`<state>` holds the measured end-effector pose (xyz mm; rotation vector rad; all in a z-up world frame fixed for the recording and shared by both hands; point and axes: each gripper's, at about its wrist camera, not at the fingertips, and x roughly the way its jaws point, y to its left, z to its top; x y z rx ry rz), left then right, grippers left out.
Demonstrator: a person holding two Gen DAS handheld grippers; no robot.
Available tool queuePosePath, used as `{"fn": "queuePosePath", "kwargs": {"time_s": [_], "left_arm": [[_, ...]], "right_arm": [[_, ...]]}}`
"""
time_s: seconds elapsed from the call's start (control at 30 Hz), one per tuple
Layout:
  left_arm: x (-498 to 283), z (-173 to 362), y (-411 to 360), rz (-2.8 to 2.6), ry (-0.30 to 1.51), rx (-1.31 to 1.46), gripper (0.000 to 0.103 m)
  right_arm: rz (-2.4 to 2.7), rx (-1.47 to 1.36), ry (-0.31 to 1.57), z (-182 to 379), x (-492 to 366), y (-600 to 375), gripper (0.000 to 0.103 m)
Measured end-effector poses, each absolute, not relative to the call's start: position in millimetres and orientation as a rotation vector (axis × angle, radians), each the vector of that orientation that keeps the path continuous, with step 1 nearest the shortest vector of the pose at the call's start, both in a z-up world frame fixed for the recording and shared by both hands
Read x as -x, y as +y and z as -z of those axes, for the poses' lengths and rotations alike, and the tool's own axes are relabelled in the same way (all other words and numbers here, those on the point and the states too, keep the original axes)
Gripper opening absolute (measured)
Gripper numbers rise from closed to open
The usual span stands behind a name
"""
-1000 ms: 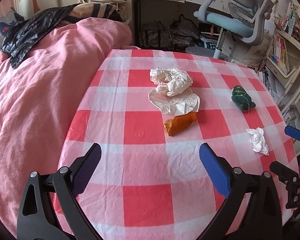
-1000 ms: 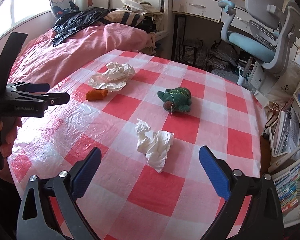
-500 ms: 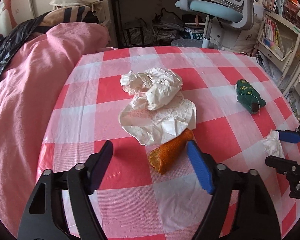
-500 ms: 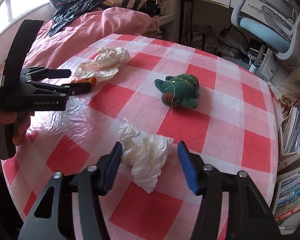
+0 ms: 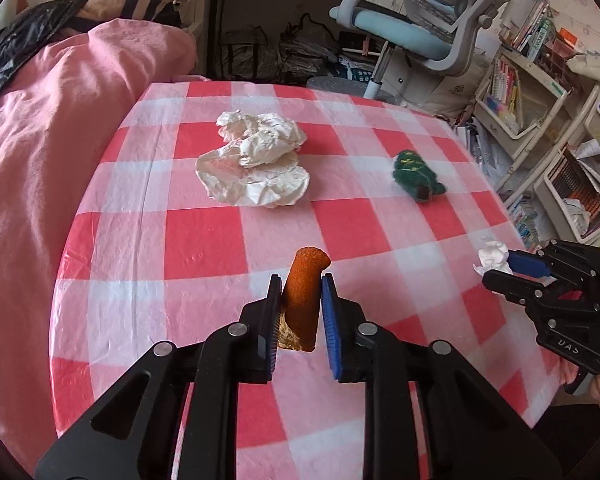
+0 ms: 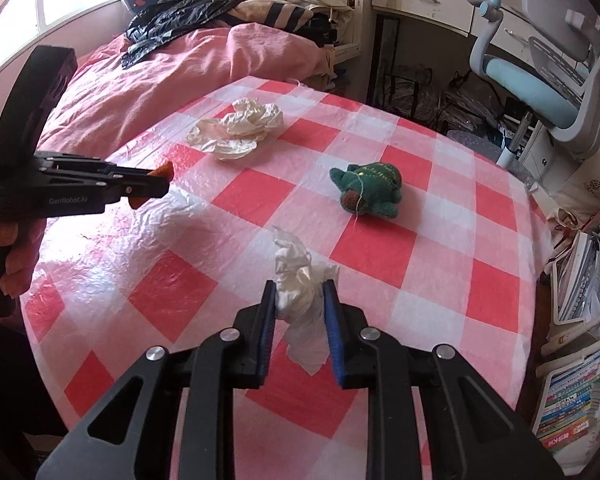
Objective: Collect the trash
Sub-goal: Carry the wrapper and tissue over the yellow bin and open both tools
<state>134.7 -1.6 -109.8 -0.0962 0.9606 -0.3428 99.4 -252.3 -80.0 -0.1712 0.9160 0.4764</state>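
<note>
A round table point(image 5: 204, 240) under a red-and-white checked plastic cloth takes up the middle of both wrist views, its glossy cover catching window glare at the left of the right wrist view. A bed with a pink quilt point(image 5: 40, 152) abuts the table's left edge, a black plastic bag point(image 6: 172, 12) lying on it at the upper left; a grey and blue desk chair point(image 5: 432, 36) stands beyond the far rim at the upper right, and stacked shelves of books point(image 6: 572, 420) crowd the right edge. The left gripper point(image 5: 300, 292) has just been closing and now clamps an orange snack-like piece point(image 5: 304, 296) (brown at its near end) at bottom centre of its view; the piece's long axis runs away from the camera, rounded tip up and forward past the pads. The right gripper point(image 6: 299, 300) has likewise been closing and pinches a crumpled white tissue point(image 6: 300, 292), which stands roughly upright between the pads with a loose tail hanging below. Crumpled white wrapping paper point(image 5: 256, 164) remains on the cloth toward the far left, well apart from both grippers. A green plush toy point(image 6: 370, 190) lies right of centre, nose toward the lower left in the right wrist view. Bare cloth lies between the grippers and these items; the table's right rim is hemmed by the shelves, its left by the bed.
</note>
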Motion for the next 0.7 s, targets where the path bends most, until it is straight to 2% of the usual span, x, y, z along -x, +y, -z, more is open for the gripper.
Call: {"fn": "queuePosePath", "kwargs": {"time_s": [0.17,0.33,0.53,0.7], "left_arm": [[-93,88,-53,0.488,0.918,0.062,0.019],[-47,78,-166,0.719,0.907,-0.057,0.019],[5,81,-316,0.969,0.916,-0.195,0.019],[27,123,-419,1.067,1.016,-0.289,0.019]], "right_arm": [[-0.431,0.192,0.866,50,-50,-305,0.024],[-0.256,0.064,0.887,52,14,-420,0.024],[-0.041,-0.099,0.983,112,82,-533,0.024],[0.042,-0.197,1.059,174,100,-574,0.028]]}}
